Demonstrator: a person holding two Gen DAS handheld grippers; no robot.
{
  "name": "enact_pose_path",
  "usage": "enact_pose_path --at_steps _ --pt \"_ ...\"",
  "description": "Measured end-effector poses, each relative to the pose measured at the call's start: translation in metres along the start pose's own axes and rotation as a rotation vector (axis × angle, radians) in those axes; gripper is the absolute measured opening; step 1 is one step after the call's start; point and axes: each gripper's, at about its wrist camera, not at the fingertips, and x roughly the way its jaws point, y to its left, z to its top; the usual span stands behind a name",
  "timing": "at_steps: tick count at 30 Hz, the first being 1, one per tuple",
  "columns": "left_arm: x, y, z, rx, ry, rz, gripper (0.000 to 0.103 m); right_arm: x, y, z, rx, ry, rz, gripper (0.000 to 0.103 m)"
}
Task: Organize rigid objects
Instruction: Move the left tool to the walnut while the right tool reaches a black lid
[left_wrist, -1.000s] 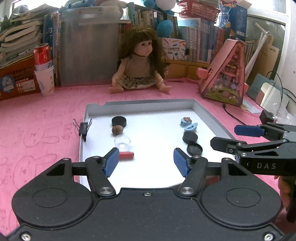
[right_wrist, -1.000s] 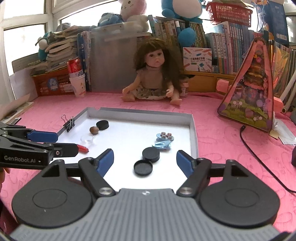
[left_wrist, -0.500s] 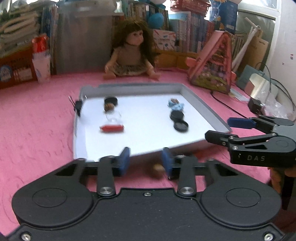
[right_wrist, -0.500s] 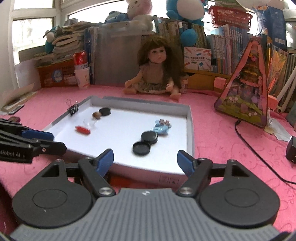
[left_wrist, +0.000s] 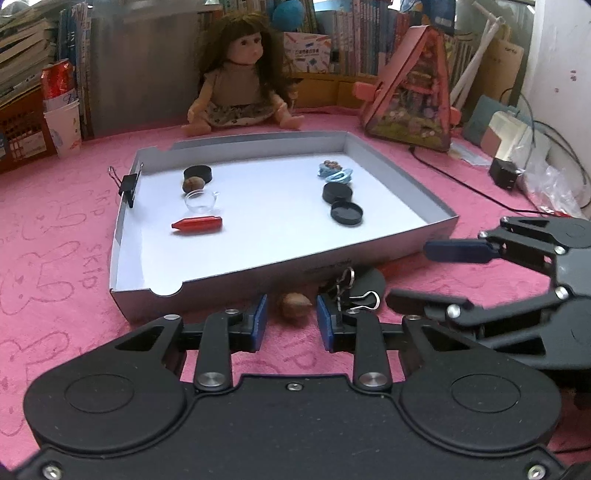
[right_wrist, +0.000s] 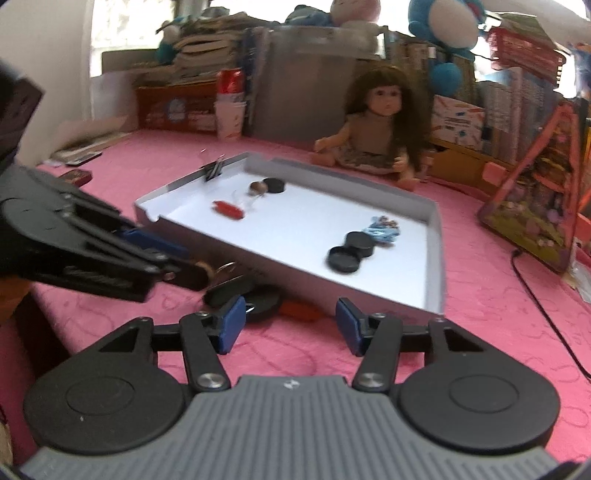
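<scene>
A grey shallow tray (left_wrist: 436, 206) (right_wrist: 436, 236) lies on the pink cloth. It holds a red tube (left_wrist: 197, 224), a clear cup (left_wrist: 200, 201), a walnut (left_wrist: 193, 183), black caps (left_wrist: 346, 213) and a blue clip (left_wrist: 334, 173). In front of the tray lie a second walnut (left_wrist: 294, 303), a binder clip (left_wrist: 351, 295) and a black lid (right_wrist: 264, 301). My left gripper (left_wrist: 291, 319) is open, its pads on either side of this walnut and apart from it. My right gripper (right_wrist: 290, 325) is open and empty, just before the tray's near wall.
A doll (left_wrist: 240, 74) sits behind the tray. A pink toy house (left_wrist: 410, 96) stands at the right, with a cable (left_wrist: 461, 184) on the cloth. A paper cup with a can (left_wrist: 62, 118) stands far left. A binder clip (left_wrist: 128, 184) grips the tray's left wall.
Both grippers have pulled back from over the tray to the cloth before it. My left gripper has narrowed and now straddles the walnut. The right gripper swung leftward.
</scene>
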Motion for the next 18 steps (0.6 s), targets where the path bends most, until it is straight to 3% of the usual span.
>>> enact_pose_path --at_steps 7,13,18 --pt "0.004 0.003 -0.003 -0.010 -0.001 0.008 0.023 0.011 0.013 -0.002 -0.061 0.011 -0.012 0.058" --pt "-0.005 0.012 -0.005 0.000 -0.019 0.068 0.022 0.012 0.013 -0.004 -0.093 0.022 -0.050 0.058" --pt "-0.009 0.015 -0.007 -0.008 -0.028 0.063 0.022 0.014 0.014 -0.005 -0.094 0.021 -0.057 0.058"
